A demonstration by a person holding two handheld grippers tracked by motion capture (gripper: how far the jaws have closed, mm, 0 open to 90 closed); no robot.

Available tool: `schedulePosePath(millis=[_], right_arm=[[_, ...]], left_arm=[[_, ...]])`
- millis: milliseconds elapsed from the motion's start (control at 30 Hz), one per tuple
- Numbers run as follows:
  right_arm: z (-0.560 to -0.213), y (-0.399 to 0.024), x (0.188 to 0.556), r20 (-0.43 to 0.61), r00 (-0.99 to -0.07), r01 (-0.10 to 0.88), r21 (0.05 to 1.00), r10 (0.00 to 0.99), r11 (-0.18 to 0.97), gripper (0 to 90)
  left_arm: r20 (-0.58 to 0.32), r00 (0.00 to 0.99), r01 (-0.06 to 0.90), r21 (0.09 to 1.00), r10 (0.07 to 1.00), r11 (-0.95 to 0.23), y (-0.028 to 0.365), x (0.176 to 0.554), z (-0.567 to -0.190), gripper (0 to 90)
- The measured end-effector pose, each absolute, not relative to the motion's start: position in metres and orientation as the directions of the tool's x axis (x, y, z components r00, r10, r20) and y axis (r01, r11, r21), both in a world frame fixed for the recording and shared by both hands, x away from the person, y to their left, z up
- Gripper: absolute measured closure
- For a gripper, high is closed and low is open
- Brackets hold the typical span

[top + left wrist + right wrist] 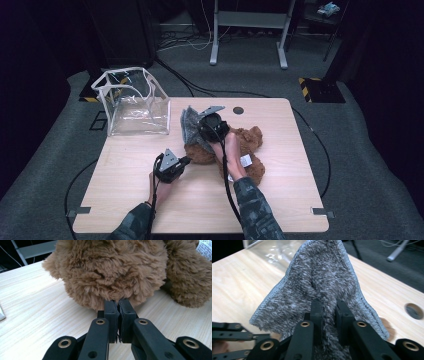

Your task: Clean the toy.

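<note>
A brown plush teddy bear lies on the wooden table, right of centre. A grey fleece cloth is draped over its left part. My left gripper is shut, its black tips pinching the bear's fur at the bear's near-left edge. My right gripper is shut on a fold of the grey cloth, which stands up between its fingers. A white label shows on the bear's near side.
A clear plastic bag with white trim stands open at the table's back left corner. A round cable hole sits near the back edge. Cables trail over the floor, and a grey desk frame stands behind.
</note>
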State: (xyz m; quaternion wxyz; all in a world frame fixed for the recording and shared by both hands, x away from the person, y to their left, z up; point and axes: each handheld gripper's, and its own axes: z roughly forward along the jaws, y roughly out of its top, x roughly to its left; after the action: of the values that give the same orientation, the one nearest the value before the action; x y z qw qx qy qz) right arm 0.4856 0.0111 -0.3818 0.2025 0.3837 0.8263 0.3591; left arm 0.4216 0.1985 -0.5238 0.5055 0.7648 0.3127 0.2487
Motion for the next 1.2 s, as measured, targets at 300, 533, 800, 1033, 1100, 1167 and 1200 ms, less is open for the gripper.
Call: schedulePosePath(millis=[300,533,800,1033,1100,1167,1200], right_arm=[[-0.392,0.006,0.498,-0.113,-0.606,0.498,0.717,0.787,0.487,79.5],[-0.393,-0.014,0.503,-0.108,-0.528,0.546,0.716,0.843,0.434,79.4],[-0.379,-0.012,0.475,-0.079,-0.594,0.475,0.769,0.801,0.428,79.4],[-0.396,-0.009,0.47,-0.064,-0.614,0.491,0.75,0.787,0.444,79.4],[-0.397,-0.009,0.466,-0.065,-0.621,0.488,0.747,0.781,0.45,79.4],[-0.399,-0.01,0.461,-0.068,-0.633,0.482,0.744,0.771,0.462,79.4],[-0.399,-0.01,0.46,-0.07,-0.637,0.481,0.743,0.768,0.466,79.4]], left_arm=[[0.065,0.683,0.227,0.928,0.727,-0.295,0.199,0.422,-0.524,86.6],[0.058,0.684,0.228,0.93,0.727,-0.29,0.199,0.421,-0.524,86.6],[0.058,0.686,0.23,0.929,0.725,-0.291,0.199,0.421,-0.523,86.5],[0.057,0.688,0.23,0.928,0.724,-0.292,0.199,0.421,-0.523,86.6],[0.057,0.688,0.23,0.928,0.723,-0.293,0.199,0.421,-0.523,86.6],[0.057,0.689,0.23,0.928,0.723,-0.293,0.199,0.421,-0.523,86.6],[0.057,0.688,0.23,0.928,0.723,-0.293,0.199,0.421,-0.523,86.7]])
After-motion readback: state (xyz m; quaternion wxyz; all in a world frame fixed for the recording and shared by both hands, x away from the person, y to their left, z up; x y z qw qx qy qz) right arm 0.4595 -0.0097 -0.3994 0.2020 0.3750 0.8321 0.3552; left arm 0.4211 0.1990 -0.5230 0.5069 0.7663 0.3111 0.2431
